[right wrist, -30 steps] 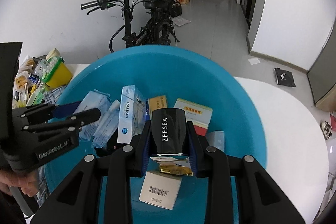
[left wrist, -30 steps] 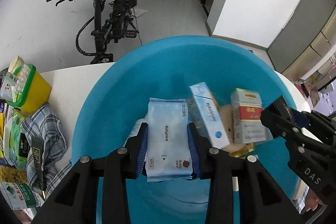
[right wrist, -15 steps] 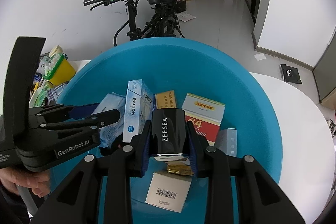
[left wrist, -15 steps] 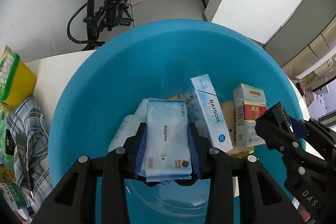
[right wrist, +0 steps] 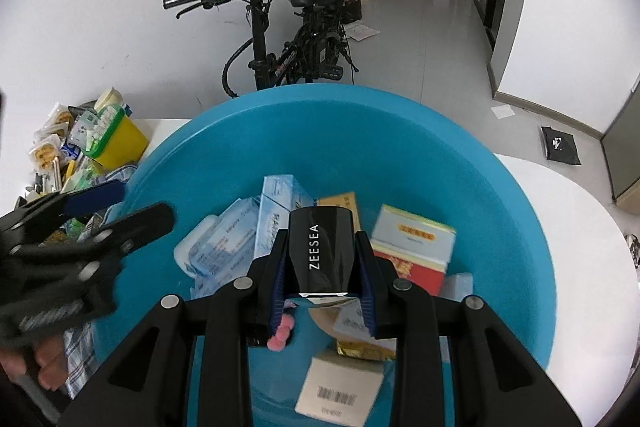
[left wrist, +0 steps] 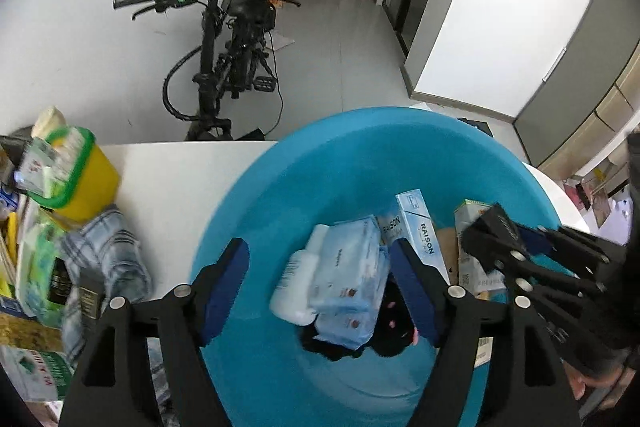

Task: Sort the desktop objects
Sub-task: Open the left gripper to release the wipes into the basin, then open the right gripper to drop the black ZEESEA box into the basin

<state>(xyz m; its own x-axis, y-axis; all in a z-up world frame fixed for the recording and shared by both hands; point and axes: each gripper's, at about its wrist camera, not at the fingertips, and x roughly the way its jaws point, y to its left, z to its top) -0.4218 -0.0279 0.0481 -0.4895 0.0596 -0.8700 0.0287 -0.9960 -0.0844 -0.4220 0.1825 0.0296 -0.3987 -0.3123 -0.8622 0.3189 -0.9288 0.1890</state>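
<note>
A big blue basin (left wrist: 360, 155) (right wrist: 360, 131) holds several boxes and packs. My left gripper (left wrist: 320, 287) is open above its left side, and the light-blue wipes pack (left wrist: 348, 275) lies loose in the basin on a white bottle (left wrist: 298, 281), beside a blue RAISON box (left wrist: 420, 231). My right gripper (right wrist: 322, 267) is shut on a black ZEESEA box (right wrist: 320, 251), held over the basin's middle. It also shows in the left wrist view (left wrist: 500, 239). A red-and-white box (right wrist: 412, 247) and a barcode box (right wrist: 340, 387) lie below.
On the white table (left wrist: 172, 179), left of the basin, stand a yellow tub with a green lid (left wrist: 76, 179) (right wrist: 112, 135), a plaid cloth (left wrist: 104, 259) and several snack packs (right wrist: 48, 147). A black bike (left wrist: 228, 55) stands on the floor behind.
My left gripper has opened, let the wipes pack drop into the basin and drawn back to the left. My right gripper still holds the ZEESEA box, slightly further over the basin.
</note>
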